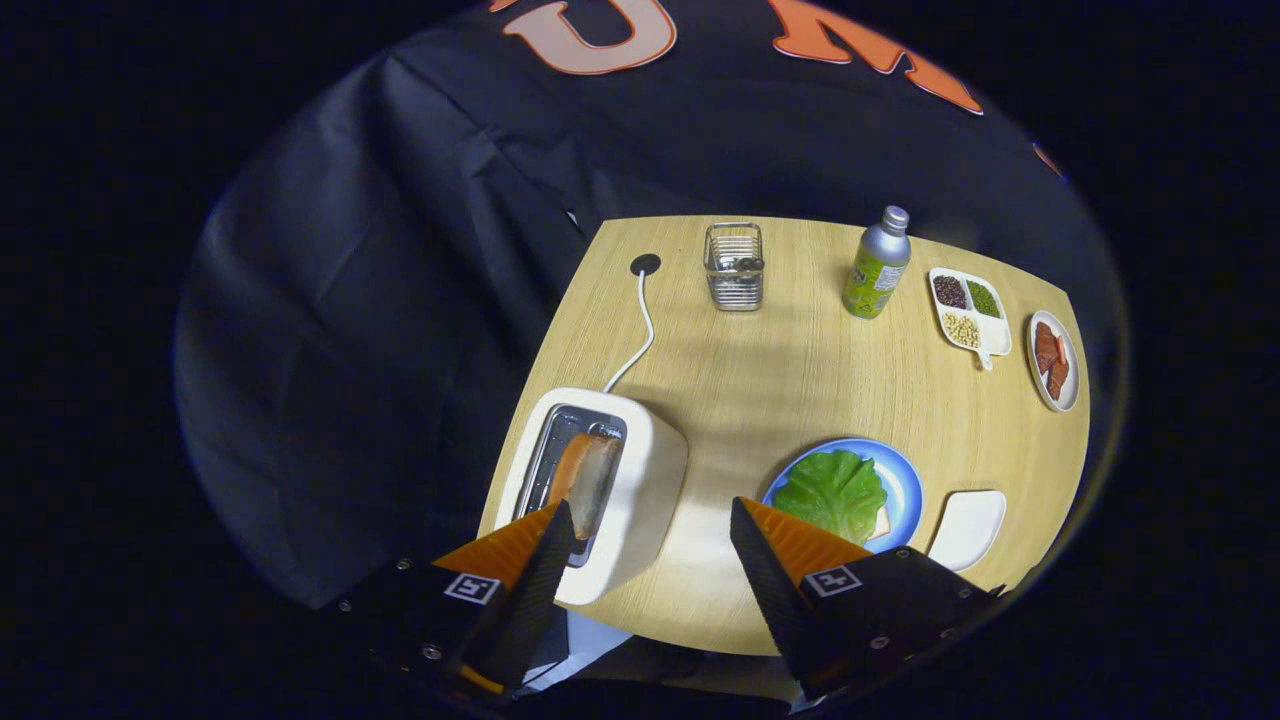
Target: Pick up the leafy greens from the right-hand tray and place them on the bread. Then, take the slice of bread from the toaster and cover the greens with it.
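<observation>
Your gripper (650,520) hangs above the near edge of the wooden table (780,380) with its fingers spread wide and nothing between them. Take the white toaster (640,480) as your marker: it sits just ahead of the left finger, and the slice of bread (588,478) stands upright in its slot, its top edge poking out close to that fingertip. To the right of the toaster, just beyond the right finger, you see the blue plate (900,485) with the leafy greens (832,492) already lying on it; a pale corner of bread (880,522) peeks out from under them. Further right of the plate sits the white tray (968,528). Beyond the toaster, its white cord (640,340) runs away to a hole in the table, with a wire basket (734,266) and a metal bottle (878,264) to the right of that.
</observation>
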### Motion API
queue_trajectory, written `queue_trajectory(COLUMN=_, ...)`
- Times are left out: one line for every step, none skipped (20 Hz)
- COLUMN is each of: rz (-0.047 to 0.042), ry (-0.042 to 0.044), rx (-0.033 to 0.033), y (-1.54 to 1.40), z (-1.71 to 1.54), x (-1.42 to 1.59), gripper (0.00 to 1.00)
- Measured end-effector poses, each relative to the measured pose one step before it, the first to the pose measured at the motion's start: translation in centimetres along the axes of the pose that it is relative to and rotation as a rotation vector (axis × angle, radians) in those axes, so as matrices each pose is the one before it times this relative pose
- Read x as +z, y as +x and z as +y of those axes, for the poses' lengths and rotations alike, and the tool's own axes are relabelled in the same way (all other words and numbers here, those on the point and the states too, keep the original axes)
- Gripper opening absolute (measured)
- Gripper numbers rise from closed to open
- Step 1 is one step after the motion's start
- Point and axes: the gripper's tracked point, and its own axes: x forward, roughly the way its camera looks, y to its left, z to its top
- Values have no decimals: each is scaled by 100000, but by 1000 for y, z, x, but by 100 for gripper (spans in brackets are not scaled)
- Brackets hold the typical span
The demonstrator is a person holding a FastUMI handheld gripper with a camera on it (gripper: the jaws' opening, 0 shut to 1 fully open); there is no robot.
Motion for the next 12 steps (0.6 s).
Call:
queue_trajectory(rz=1938, ry=-186, rx=57, y=255, z=757, x=17, gripper=94)
queue_trajectory(rz=1571, ry=21, rx=898, y=299, z=1043, x=-218, gripper=94)
queue_trajectory(rz=924, ry=220, rx=82, y=315, z=664, x=20, gripper=94)
queue_trajectory(rz=769, ry=-475, rx=-300, y=624, z=436, x=140, gripper=92)
queue_trajectory(rz=829, ry=-296, rx=-654, y=455, z=349, x=124, gripper=91)
queue_trajectory(rz=1139, ry=-388, rx=-44, y=419, z=457, x=-106, gripper=90)
queue_trajectory(rz=1557, ry=73, rx=-262, y=525, z=328, x=-101, gripper=90)
queue_trajectory(rz=1018, ry=181, rx=-358, y=626, z=450, x=-16, gripper=88)
queue_trajectory(rz=933, ry=251, rx=-1305, y=576, z=88, x=37, gripper=87)
queue_trajectory(rz=464, ry=374, rx=-1279, y=502, z=111, x=-65, gripper=84)
queue_trajectory(rz=940, ry=307, rx=-1166, y=499, z=-21, x=2, gripper=82)
queue_trajectory(rz=702, ry=559, rx=-854, y=441, z=24, x=13, gripper=77)
